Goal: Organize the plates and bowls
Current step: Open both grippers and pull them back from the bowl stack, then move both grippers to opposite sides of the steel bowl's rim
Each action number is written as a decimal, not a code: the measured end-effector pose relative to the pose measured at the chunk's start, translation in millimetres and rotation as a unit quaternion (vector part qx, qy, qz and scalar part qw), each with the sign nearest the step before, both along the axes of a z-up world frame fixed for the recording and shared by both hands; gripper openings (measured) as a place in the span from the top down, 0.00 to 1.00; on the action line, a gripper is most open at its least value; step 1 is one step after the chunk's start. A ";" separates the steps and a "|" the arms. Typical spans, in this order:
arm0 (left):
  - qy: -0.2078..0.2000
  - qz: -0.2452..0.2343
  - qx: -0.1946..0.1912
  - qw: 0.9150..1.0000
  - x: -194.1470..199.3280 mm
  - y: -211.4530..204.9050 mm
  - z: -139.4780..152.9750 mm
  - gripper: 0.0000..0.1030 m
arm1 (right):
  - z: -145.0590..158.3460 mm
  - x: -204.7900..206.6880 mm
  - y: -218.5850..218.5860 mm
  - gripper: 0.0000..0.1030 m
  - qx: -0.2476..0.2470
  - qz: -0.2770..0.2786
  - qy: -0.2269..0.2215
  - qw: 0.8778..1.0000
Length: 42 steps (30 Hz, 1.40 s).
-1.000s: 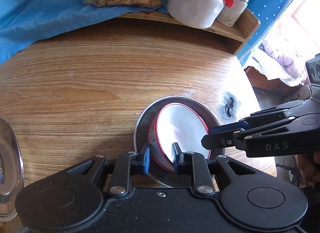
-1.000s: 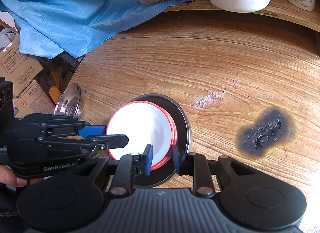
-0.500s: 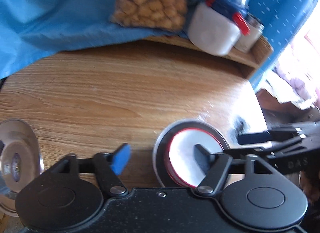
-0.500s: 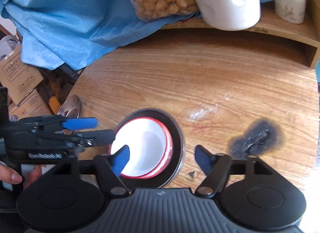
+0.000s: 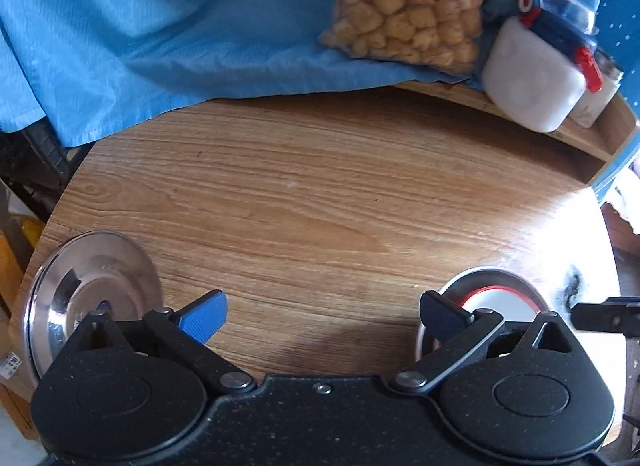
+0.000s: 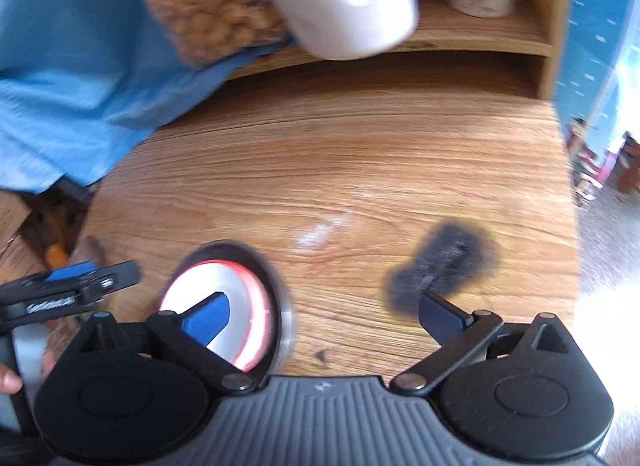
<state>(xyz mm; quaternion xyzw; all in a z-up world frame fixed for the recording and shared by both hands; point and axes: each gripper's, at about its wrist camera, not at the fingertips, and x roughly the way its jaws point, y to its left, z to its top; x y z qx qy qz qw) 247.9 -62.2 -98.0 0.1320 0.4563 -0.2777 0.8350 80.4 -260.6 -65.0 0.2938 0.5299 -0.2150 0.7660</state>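
my left gripper [image 5: 322, 316] was spread wide, its blue pad and its black pad far apart over bare wood, and it held nothing and touched nothing. from my left wrist view the steel plate [image 5: 92, 298] lay on the wooden table [image 5: 320, 193] near the left edge, just beyond the blue pad's side of the gripper. the white bowl with the red rim [image 5: 502, 300] sat inside a second steel dish [image 5: 460, 286] at the lower right of that view, partly hidden behind the black finger. i could not tell whether that finger touched the dish.

my right gripper [image 6: 322, 316] was also fully spread and empty. in my right wrist view, which was blurred, its blue pad lay in front of the white bowl with the red rim [image 6: 240, 298], which rested in the steel dish [image 6: 282, 306] at the lower left. i could not tell whether the pad was in contact with the bowl. the other pad sat in front of the dark burn mark [image 6: 444, 262] on the table [image 6: 360, 169].

the left gripper [image 6: 96, 282] showed at the far left of that view, just beside the dish, apart from it. at the back a bag of nuts [image 5: 412, 1] lay on blue cloth [image 5: 160, 25], with a white jar [image 5: 532, 81] on a wooden shelf [image 6: 480, 37].
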 end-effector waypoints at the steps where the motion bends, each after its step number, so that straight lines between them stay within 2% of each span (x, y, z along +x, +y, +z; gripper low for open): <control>1: 0.001 0.000 0.005 1.000 0.6 0.6 -2.0 0.01 | -1.2 -1.2 -0.8 0.00 -0.002 -0.008 0.009 1.000; 4: 0.009 -0.005 0.021 1.000 1.1 0.6 -8.5 0.01 | -6.0 -3.8 -4.1 0.00 -0.004 -0.025 0.035 0.999; 9: 0.019 -0.030 0.053 0.998 -3.3 -5.2 -17.6 0.01 | -6.5 -4.7 -3.1 0.00 -0.011 -0.024 0.050 0.998; 17: 0.018 -0.046 0.065 0.997 -8.7 -8.6 -17.4 0.01 | -4.2 3.9 4.8 0.00 -0.020 0.004 0.060 0.998; 26: 0.024 -0.067 0.046 0.996 -15.2 -9.8 -13.1 0.01 | -4.0 11.1 -0.7 0.00 -0.019 0.022 0.075 0.997; 33: 0.020 -0.083 0.066 0.994 -22.4 -18.1 -22.2 0.01 | -7.6 16.6 0.2 0.00 -0.017 0.041 0.084 0.995; 42: -0.005 -0.086 0.090 0.992 -24.1 -26.5 -26.4 0.01 | -8.3 27.1 7.4 0.00 -0.044 0.079 0.099 0.991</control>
